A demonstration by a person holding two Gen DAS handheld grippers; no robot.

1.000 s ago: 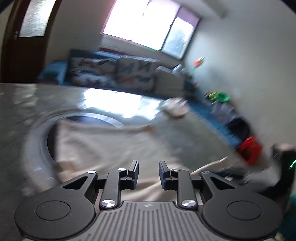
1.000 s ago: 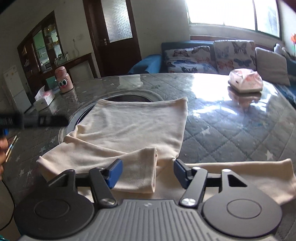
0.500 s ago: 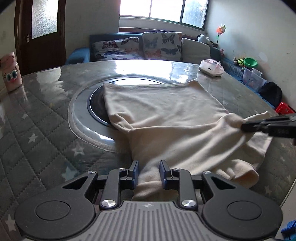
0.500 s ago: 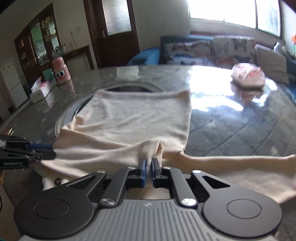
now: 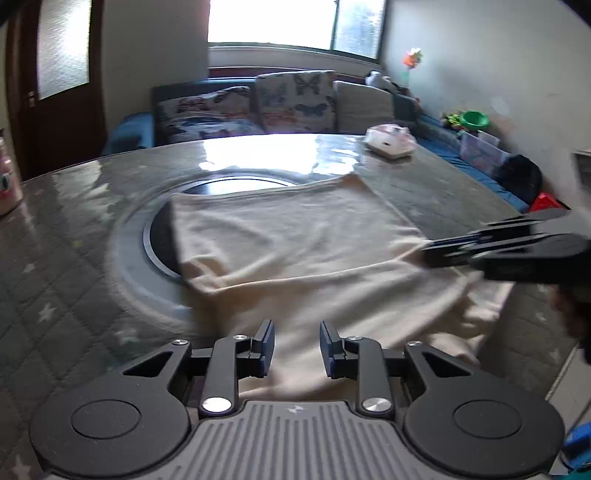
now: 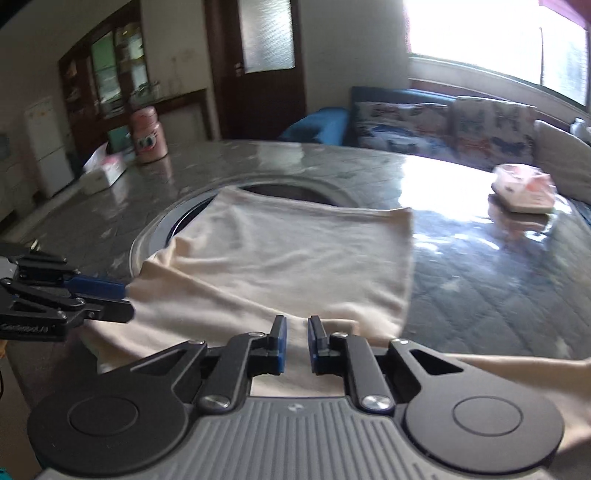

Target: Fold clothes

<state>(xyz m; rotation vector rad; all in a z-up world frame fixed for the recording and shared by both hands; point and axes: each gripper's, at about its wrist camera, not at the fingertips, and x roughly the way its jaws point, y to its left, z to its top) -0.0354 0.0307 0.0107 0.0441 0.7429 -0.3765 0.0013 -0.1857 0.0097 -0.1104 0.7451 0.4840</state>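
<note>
Closest in, the left claw (image 5: 296,347) hangs low over the near edge of the counter (image 5: 74,266), its jaws a little apart with a fold of the cream garment (image 5: 295,251) running up between them. The cloth fills the gap, but I cannot tell whether the pads actually press on it. The right claw (image 6: 296,341) sits just beside it along the same near edge. Its jaws have just been opening a touch, and now stand narrowly parted with cream cloth between them; the cloth lies slack there, and the blue pads do not look to be squeezing it.

Seen from the left wrist, the right claw (image 5: 480,251) reaches in from the right side, its tips at the garment's raised right corner. Seen from the right wrist, the left claw (image 6: 92,299) comes in from the left, its tips at the cloth's left corner.

The garment (image 6: 295,258) lies spread across the grey, star-quilted counter, its far hem flat and straight, covering part of a dark round inset (image 5: 162,236) in the middle. One sleeve (image 6: 517,365) trails off to the right along the near edge.

Farther back on the counter rest a pink-and-white pack (image 6: 524,192) on the right and a pink jar (image 6: 147,136) on the left. Beyond them stands a blue sofa (image 5: 129,133) with butterfly cushions (image 5: 295,99) under a bright window (image 5: 273,22).
</note>
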